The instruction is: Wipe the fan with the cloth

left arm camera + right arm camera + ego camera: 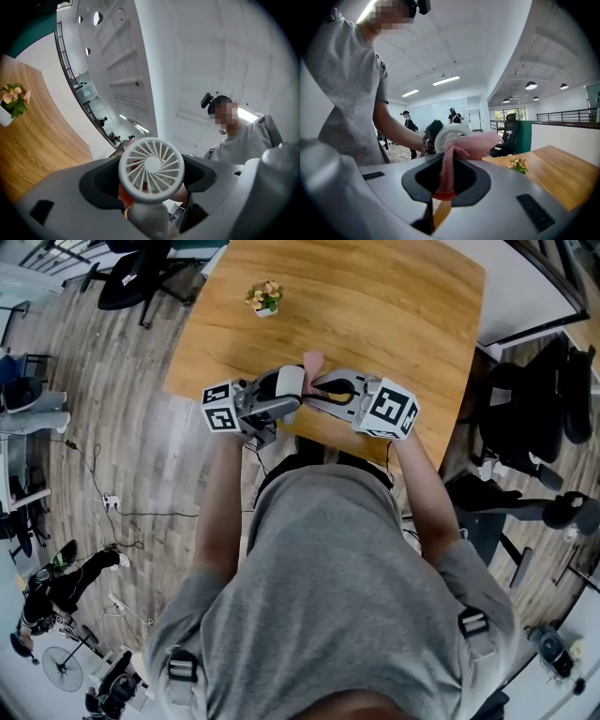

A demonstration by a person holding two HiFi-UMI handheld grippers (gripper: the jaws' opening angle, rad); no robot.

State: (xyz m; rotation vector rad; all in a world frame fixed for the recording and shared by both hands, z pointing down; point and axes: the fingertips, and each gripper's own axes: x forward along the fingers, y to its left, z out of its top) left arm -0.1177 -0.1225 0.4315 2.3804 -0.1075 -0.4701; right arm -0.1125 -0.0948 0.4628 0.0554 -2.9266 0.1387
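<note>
A small white hand fan [151, 169] with a round grille stands upright between the jaws of my left gripper [150, 190], which is shut on its handle. In the head view the fan [289, 385] is held above the table's near edge, between the left gripper [272, 406] and the right gripper [328, 395]. My right gripper [446, 180] is shut on a pink cloth [454, 161]. The cloth's free end drapes over the fan's head [449, 132]. A bit of the cloth [124, 196] shows behind the fan.
A wooden table [394, 306] carries a small potted flower [264, 297] at its far side. Black office chairs stand at the upper left [141, 273] and at the right [534, 418]. People stand far back in the room [408, 123].
</note>
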